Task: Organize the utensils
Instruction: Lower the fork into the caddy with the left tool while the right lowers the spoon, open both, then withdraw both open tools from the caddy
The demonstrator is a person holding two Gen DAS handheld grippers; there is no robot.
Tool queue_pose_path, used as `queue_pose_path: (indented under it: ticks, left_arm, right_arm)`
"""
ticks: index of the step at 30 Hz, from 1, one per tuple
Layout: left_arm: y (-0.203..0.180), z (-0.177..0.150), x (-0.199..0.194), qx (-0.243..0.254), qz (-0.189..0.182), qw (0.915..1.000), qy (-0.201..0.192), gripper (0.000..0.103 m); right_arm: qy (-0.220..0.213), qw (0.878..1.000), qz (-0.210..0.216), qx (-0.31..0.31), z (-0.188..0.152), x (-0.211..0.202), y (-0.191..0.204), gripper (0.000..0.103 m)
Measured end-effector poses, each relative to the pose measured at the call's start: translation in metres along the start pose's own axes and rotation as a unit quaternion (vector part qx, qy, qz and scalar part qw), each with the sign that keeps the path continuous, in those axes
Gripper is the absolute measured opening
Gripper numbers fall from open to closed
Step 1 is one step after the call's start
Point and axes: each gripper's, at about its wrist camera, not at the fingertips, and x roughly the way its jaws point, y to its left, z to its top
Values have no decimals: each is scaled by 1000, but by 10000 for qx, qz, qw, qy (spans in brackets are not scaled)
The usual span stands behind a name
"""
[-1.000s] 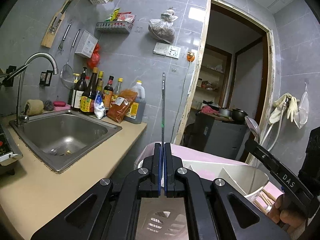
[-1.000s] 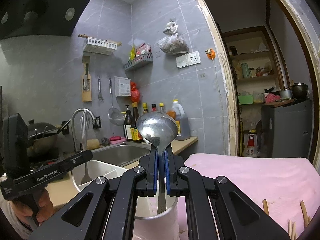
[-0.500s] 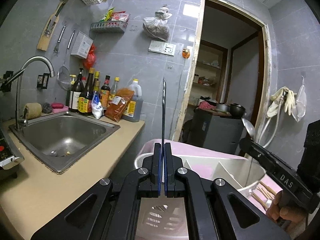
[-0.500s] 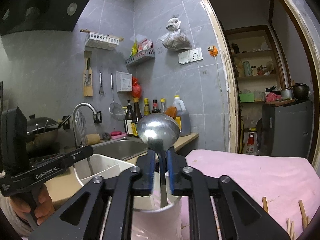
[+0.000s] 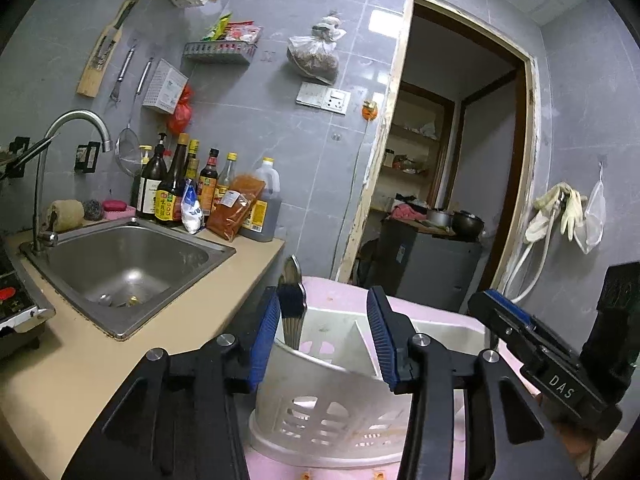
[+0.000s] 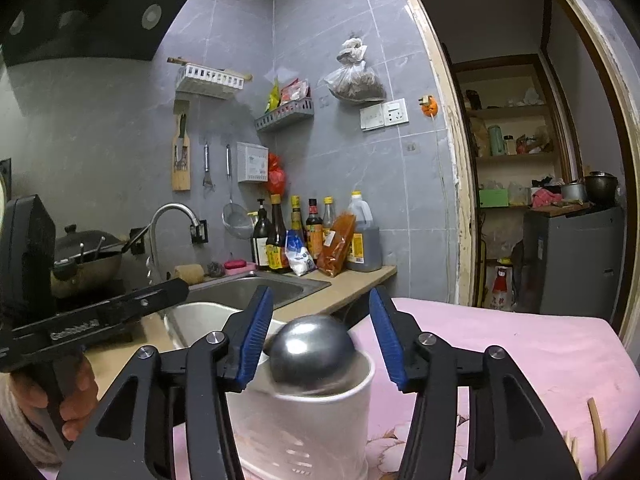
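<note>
Release step, both hands at once. Left gripper [image 5: 324, 332] has its jaws opening, nothing pressed between the pads; a flat metal utensil [image 5: 291, 304] stands upright in the white utensil holder [image 5: 320, 408], just inside the left pad and leaning near it, whether it touches is unclear. Right gripper [image 6: 320, 336] also has its jaws opening, pads clear of the ladle [image 6: 312, 354], whose bowl sits low between the pads, blurred, resting at the holder rim [image 6: 360, 376], handle down inside and hidden. Holder sits directly below and ahead of both tools on the pink cloth [image 6: 500, 344]. Loose chopsticks [image 6: 596, 428] lie on the cloth to the lower right of the right gripper, well apart from the holder.

Judgement: two utensils are dropped in, sorting is partly done. Next move likely calls for backing both tools up and away without clipping the utensil tops, then sending the right one down to the chopsticks
</note>
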Motion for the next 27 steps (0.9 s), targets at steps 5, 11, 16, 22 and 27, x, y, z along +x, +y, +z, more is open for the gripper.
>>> queue_pose_path:
  ticks: [5, 11, 16, 22, 27]
  left_arm:
    - [-4, 7, -11, 33, 194, 9998, -105, 55]
    - [-33, 16, -24, 445, 317, 9978, -383, 83]
    - [-66, 13, -28, 839, 20, 9957, -396, 93]
    - [-109, -2, -16, 1087, -598, 9922, 103, 93]
    - [-146, -23, 4, 1196, -1027, 9842, 801, 93]
  right_arm:
    - [-147, 9998, -117, 113, 8, -10, -4, 68]
    - [-227, 9976, -611, 253, 23, -39, -13, 86]
    - [-195, 9948, -981, 184, 29, -78, -29, 103]
    - [113, 9862, -1648, -102, 34, -124, -60, 103]
    - [421, 9763, -2118, -136, 27, -155, -93, 103]
